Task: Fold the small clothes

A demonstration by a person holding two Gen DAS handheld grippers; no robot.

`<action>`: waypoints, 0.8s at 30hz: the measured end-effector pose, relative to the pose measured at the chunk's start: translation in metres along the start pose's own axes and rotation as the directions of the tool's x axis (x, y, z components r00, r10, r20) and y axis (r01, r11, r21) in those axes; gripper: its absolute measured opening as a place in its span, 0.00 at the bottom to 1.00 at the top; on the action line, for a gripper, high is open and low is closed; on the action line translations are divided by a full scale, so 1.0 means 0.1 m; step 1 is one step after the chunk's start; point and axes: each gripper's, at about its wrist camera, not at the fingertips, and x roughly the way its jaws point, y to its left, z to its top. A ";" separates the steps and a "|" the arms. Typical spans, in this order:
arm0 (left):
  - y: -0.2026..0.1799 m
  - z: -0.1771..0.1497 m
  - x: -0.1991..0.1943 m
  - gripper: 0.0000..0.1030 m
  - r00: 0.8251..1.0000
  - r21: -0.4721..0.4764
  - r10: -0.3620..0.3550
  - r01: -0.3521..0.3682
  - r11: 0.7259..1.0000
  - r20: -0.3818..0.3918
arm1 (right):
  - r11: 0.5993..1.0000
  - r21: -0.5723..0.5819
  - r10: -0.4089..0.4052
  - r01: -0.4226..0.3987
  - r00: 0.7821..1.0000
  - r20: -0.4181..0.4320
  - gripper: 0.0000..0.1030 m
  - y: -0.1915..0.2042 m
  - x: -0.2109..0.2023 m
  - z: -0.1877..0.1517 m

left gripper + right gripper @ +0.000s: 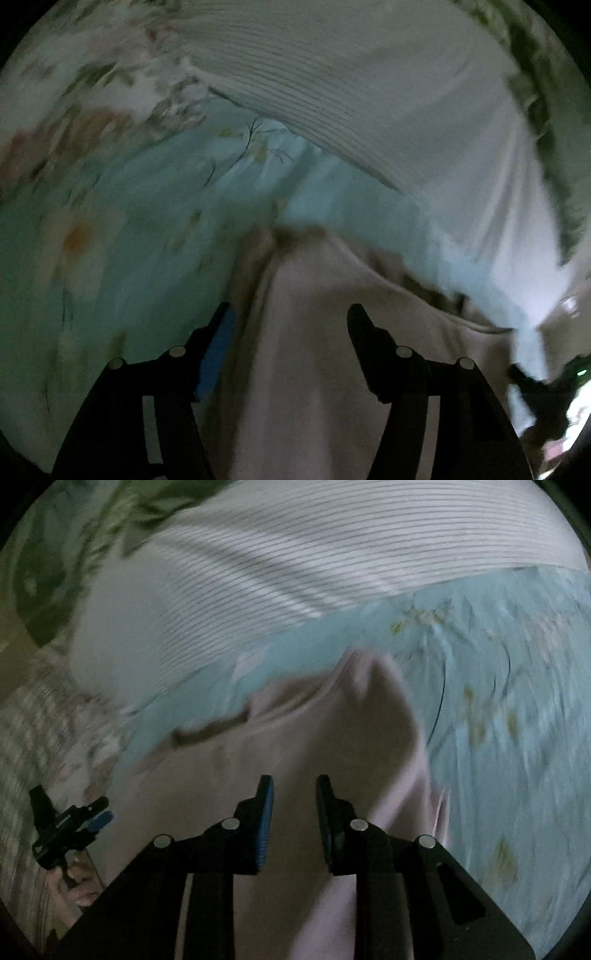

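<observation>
Pink garment (295,746) lay rumpled on floral bedsheet (498,672), folding barely begun; left tool (290,314) gaped wide, right tool (294,786) narrowly parted, neither gripping cloth

Right claw (294,788), jaws narrowly apart, above pale pink garment (258,746) on floral sheet (498,664).

Each camera sits just behind its own hand-held gripper, left (291,314) and right (294,782), looking forward and steeply down from close above, and both views share the pale pink garment (314,369) ahead of the fingers, the blue flowered sheet (498,701) and the striped cloth (314,74) beyond.
</observation>
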 end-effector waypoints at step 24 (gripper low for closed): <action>0.13 -1.76 -0.77 0.67 0.977 -0.219 -0.170 0.138 0.966 -0.131 | 0.990 0.070 0.128 -0.119 0.982 -0.136 0.40 0.34 -0.63 -1.32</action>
